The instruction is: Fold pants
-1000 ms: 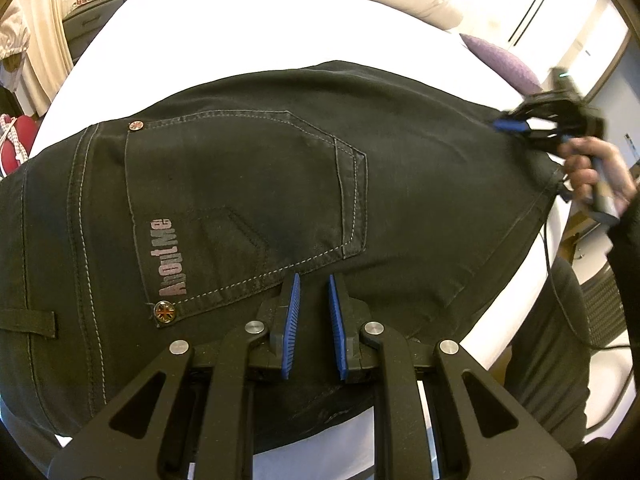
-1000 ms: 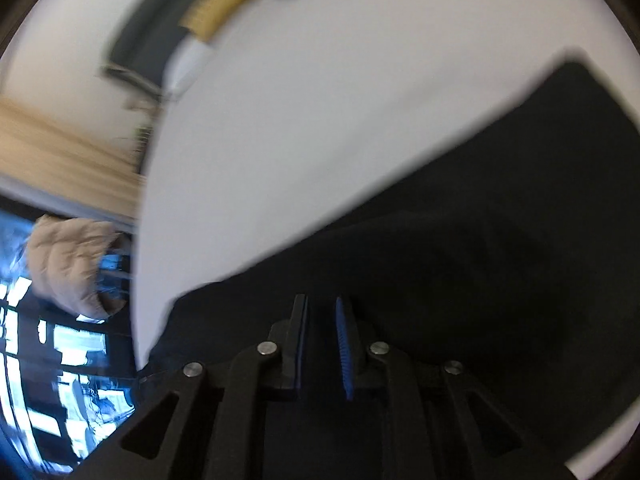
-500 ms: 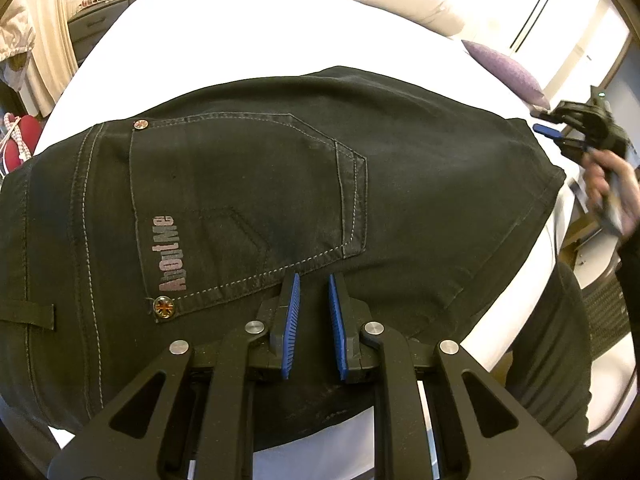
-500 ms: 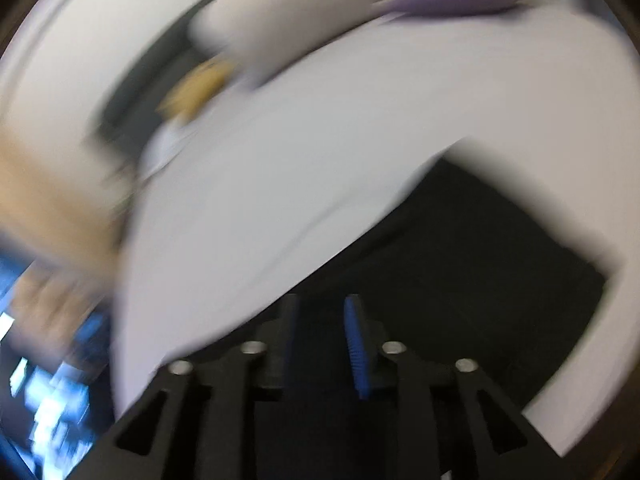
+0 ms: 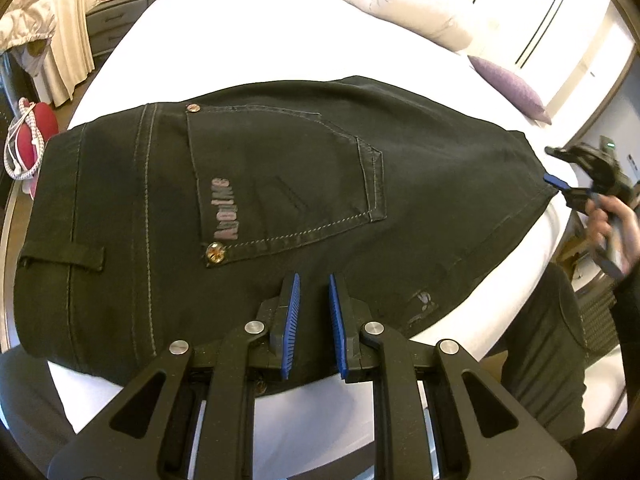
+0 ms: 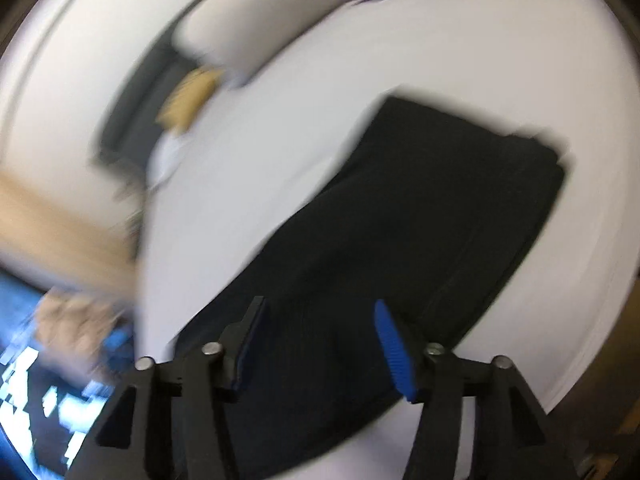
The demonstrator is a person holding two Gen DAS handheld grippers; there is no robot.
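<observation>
The black pants [image 5: 304,200] lie flat on the white bed [image 5: 248,44], already folded into a broad slab with the back pocket [image 5: 288,176] up, and their long axis runs crosswise to the left tool [image 5: 312,320], from the waistband at its far left to the folded end at its far right. The left tool hangs just above the near edge of the cloth, its blue pads a narrow gap apart with nothing between them. The right tool [image 5: 560,172] sits beside the right-hand end of the slab, close to the cloth's corner but not gripping it, so it is the nearer one for lifting that end over toward the waistband, which I judge to be the next fold. From its own camera the right tool [image 6: 320,344] is spread wide and empty, with the pants [image 6: 420,232] stretching away ahead of it and slightly to its right. That view is smeared, so only the left wrist view gives the stitching, the pocket and the purple pillow [image 5: 508,88] beyond; the right view alone shows how far its jaws stand apart.
</observation>
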